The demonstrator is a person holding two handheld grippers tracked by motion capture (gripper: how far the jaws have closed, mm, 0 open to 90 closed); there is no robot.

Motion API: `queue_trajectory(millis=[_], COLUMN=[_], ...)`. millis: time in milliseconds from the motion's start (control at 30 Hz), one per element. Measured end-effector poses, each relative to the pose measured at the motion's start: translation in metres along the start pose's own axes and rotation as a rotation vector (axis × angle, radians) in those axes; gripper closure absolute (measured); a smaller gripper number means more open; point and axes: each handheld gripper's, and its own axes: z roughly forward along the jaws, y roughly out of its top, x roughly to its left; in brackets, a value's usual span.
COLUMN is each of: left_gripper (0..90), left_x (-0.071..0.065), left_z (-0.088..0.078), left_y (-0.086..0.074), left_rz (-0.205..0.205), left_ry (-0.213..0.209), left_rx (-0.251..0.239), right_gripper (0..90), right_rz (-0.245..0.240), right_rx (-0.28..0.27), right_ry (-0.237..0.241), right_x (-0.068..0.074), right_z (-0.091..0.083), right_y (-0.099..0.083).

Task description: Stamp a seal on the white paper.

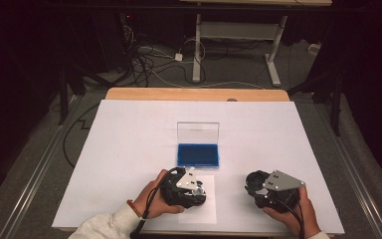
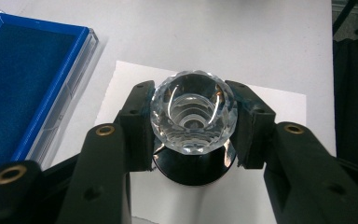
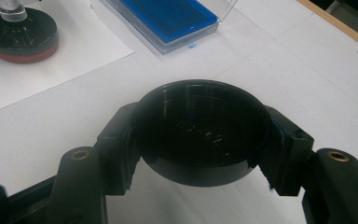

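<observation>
My left gripper (image 2: 192,100) is shut on a clear faceted crystal ball (image 2: 193,119). The ball sits on a round black base (image 2: 193,172), which rests on a white paper sheet (image 2: 279,107). In the high view the left gripper (image 1: 189,190) is at the near middle of the table, just in front of the blue case (image 1: 197,154). My right gripper (image 3: 203,119) is shut on a round black cup-shaped cover (image 3: 200,140) with its hollow side facing the camera. It is held at the near right (image 1: 266,191), apart from the base (image 3: 18,39).
An open case with a blue lining (image 3: 168,18) lies mid-table, and its clear lid (image 1: 197,133) stands upright at the back. A white sheet covers the wooden table (image 1: 196,94). Beyond the far edge are cables and a desk frame on the floor.
</observation>
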Motion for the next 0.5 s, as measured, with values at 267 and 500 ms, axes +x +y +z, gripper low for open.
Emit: queue_trajectory(millis=[267, 500], left_gripper=[54.5, 54.5], left_x=[-0.0009, -0.0002], left_z=[-0.001, 0.0001], left_y=[-0.0007, -0.0015], left_rz=[0.005, -0.003], left_ry=[0.003, -0.002], left_rx=[0.016, 0.006], right_gripper=[38.3, 38.3], right_rz=[0.004, 0.008], right_rx=[0.002, -0.001], right_ry=[0.002, 0.001], right_x=[-0.0001, -0.0012], right_z=[0.0003, -0.0007], right_y=[-0.0003, -0.0011])
